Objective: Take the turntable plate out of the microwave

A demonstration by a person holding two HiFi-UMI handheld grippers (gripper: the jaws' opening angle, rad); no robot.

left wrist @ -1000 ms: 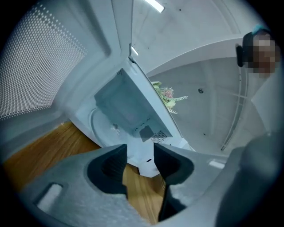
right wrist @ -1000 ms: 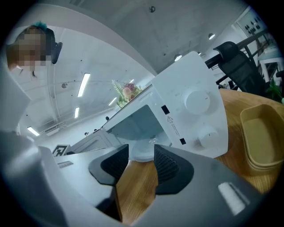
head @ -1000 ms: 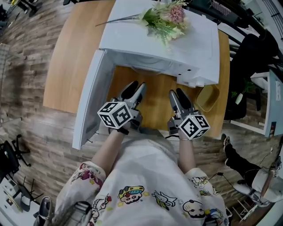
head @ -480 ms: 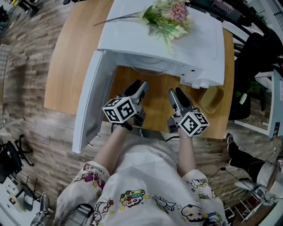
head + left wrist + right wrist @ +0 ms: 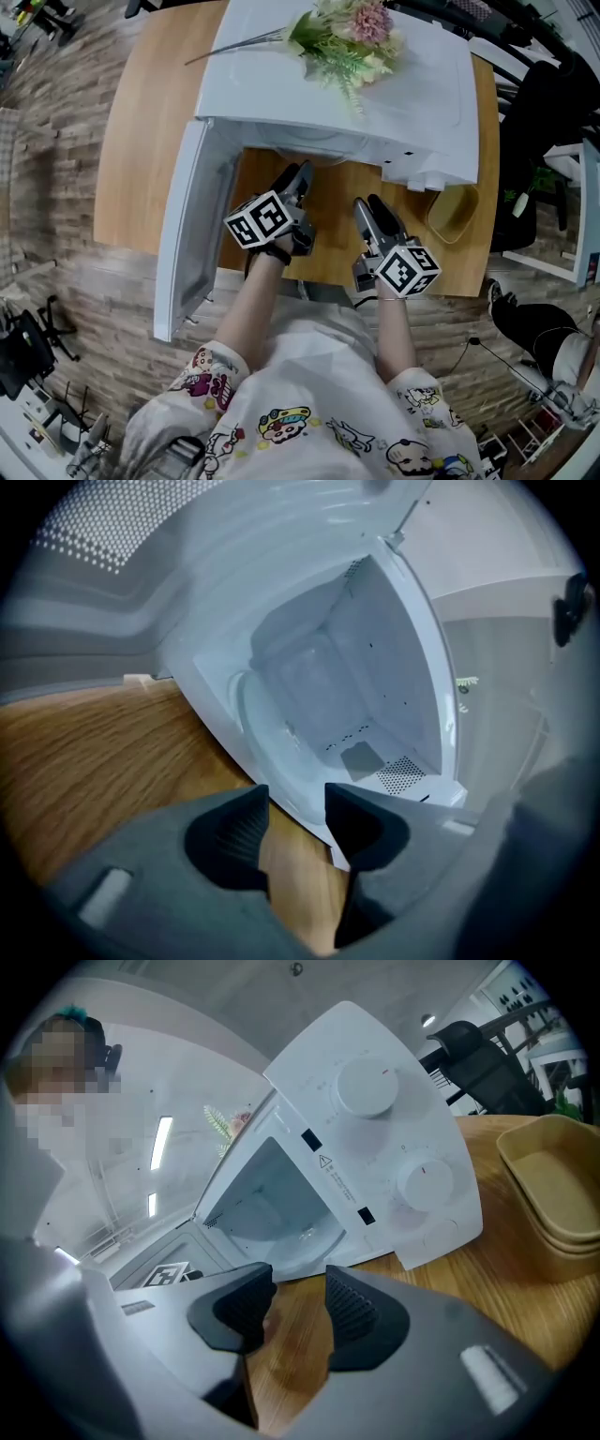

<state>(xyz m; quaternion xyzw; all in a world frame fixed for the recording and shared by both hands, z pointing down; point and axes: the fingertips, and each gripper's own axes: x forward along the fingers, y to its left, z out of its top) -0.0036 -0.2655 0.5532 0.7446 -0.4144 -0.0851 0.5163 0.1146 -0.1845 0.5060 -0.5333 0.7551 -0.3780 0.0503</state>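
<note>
White box microwave [image 5: 375,94] sits on the wooden table [image 5: 141,141], its door [image 5: 183,234] swung open. Clear glass turntable plate [image 5: 302,1232] lies on the cavity floor. Left gripper [image 5: 298,176] is at the cavity mouth, jaws slightly apart, nothing between them. Right gripper [image 5: 368,204] is over the table just in front, jaws likewise parted and empty.

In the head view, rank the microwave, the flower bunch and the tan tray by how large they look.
1. microwave, by far the largest
2. flower bunch
3. tan tray, clearly the smallest
No close calls.
</note>
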